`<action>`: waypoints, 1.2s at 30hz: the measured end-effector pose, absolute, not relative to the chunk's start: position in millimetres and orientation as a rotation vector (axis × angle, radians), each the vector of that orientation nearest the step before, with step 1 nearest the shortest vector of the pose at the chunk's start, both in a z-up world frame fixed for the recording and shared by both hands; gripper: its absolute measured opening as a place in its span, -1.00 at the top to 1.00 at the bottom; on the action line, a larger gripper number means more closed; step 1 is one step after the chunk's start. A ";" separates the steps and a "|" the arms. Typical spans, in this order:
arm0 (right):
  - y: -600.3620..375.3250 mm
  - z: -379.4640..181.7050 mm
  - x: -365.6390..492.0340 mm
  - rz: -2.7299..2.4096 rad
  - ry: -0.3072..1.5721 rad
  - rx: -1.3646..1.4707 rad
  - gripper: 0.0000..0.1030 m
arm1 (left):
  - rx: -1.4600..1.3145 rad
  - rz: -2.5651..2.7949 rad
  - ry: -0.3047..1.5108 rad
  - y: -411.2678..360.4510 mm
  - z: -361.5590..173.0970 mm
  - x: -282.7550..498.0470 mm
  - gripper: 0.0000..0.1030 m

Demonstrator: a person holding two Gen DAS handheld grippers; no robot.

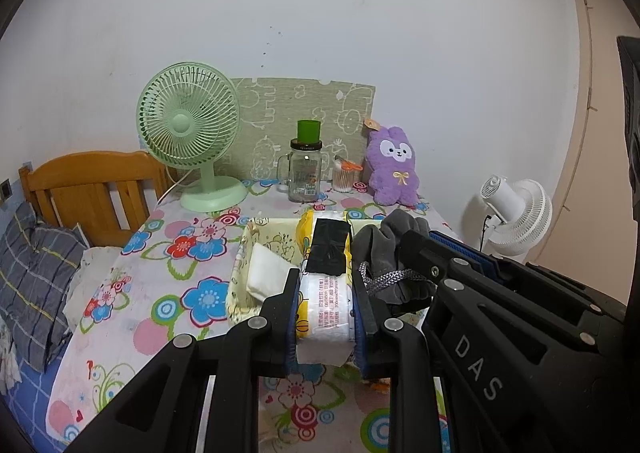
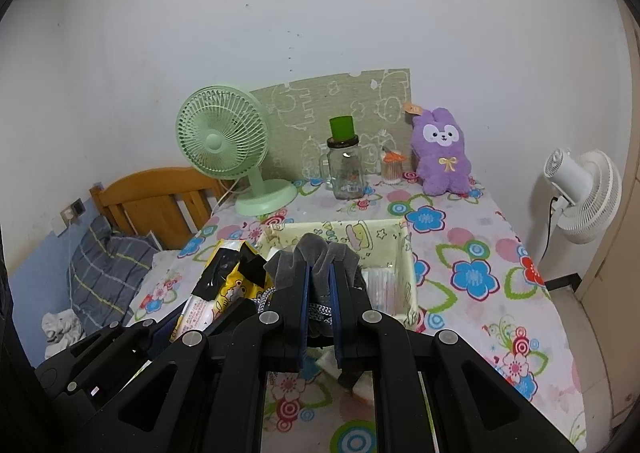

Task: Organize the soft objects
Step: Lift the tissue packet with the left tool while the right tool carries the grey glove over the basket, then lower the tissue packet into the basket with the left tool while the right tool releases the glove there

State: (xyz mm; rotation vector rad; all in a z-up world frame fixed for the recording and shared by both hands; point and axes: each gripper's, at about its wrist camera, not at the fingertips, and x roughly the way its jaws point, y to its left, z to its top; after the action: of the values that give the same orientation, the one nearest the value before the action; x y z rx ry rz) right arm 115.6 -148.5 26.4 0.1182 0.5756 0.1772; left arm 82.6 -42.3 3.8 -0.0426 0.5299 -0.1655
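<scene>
A table under a flowered cloth [image 1: 172,277] fills mid-frame. On it stand a green fan [image 1: 192,141], glass jar [image 1: 305,169], purple plush [image 1: 394,167], perhaps cotton swabs [image 1: 345,175], and a fabric basket [image 1: 240,277].

A home bedroom: wooden bed headboard [image 1: 92,189], pillow [image 1: 36,277], plush bunny [image 1: 394,165].

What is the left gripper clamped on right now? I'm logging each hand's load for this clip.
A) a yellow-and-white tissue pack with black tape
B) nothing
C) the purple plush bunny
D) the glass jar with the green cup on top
A: in the left wrist view the left gripper is shut on the tissue pack, held over the fabric basket.
</scene>
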 end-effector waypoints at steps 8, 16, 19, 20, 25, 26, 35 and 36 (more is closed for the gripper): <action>-152.3 23.7 141.5 0.180 0.583 0.113 0.75 | -0.037 -0.159 0.534 -45.8 2.1 105.3 0.59; -156.7 19.9 164.7 0.185 0.585 0.111 0.75 | -0.033 -0.148 0.534 -50.1 0.4 126.1 0.59; -159.2 17.2 173.9 0.191 0.584 0.117 0.75 | -0.027 -0.142 0.535 -51.7 -1.7 134.3 0.59; -159.8 16.2 177.0 0.192 0.585 0.118 0.75 | -0.025 -0.140 0.536 -52.1 -2.6 137.1 0.59; -162.7 8.5 194.7 0.194 0.593 0.124 0.75 | -0.021 -0.130 0.547 -53.9 -9.0 153.3 0.59; -163.2 6.4 198.7 0.194 0.595 0.123 0.75 | -0.020 -0.129 0.550 -53.9 -10.8 156.6 0.59; -159.8 -18.1 226.0 0.205 0.641 0.133 0.75 | -0.019 -0.096 0.601 -51.7 -33.0 180.1 0.57; -159.4 -21.8 228.6 0.210 0.650 0.137 0.75 | -0.018 -0.092 0.610 -51.4 -36.0 182.1 0.56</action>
State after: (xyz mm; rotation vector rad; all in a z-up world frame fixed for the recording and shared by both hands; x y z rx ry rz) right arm 228.6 -159.4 -21.8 0.1369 0.6501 0.2097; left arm 182.1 -51.4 -36.0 -0.0182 0.6098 -0.0920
